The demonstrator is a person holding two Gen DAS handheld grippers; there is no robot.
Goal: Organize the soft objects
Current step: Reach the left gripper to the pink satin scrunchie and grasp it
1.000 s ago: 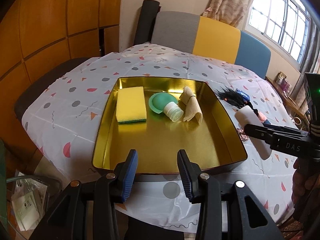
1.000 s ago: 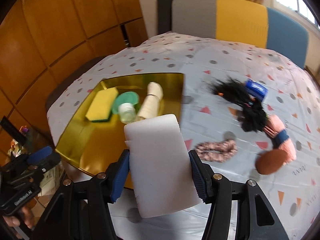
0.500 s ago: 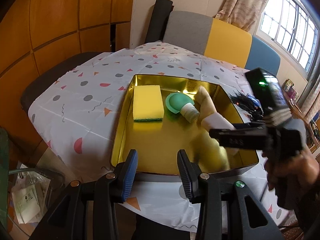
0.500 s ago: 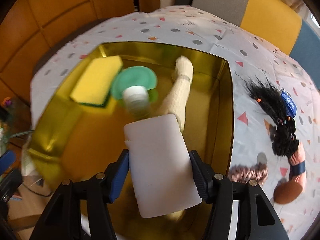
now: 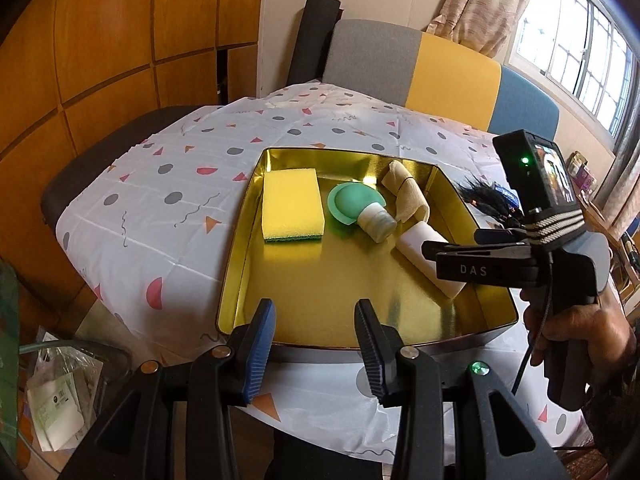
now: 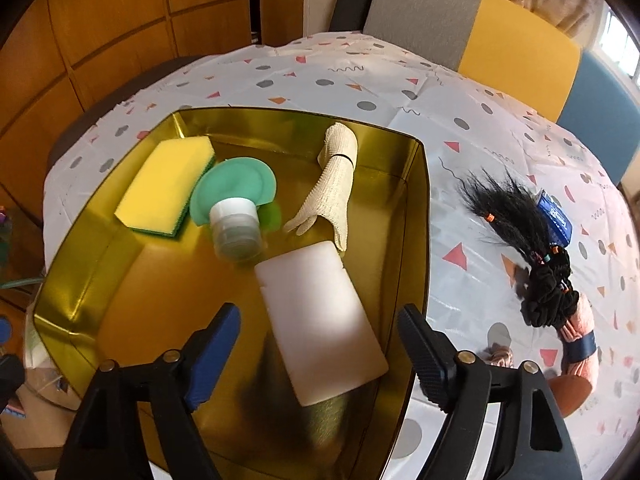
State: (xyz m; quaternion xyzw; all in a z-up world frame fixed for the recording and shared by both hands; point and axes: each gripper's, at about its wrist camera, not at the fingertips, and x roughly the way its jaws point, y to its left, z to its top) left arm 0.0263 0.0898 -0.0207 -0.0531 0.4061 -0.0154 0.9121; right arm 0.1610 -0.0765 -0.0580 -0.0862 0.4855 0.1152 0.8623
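White foam block: lying flat on the floor of the gold tray, near its right wall, just beside the beige bandage roll; right gripper: jaws just opened wide, pads clear of the block between them; left gripper: half open, empty, at the tray's near rim.

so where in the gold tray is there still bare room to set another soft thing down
The near-left floor of the gold metal tray is bare, bordered by the yellow sponge, the white foam block and the near rim. The far half is crowded: sponge, green silicone disc, small clear jar, beige mesh cloth. The right side holds the white block.
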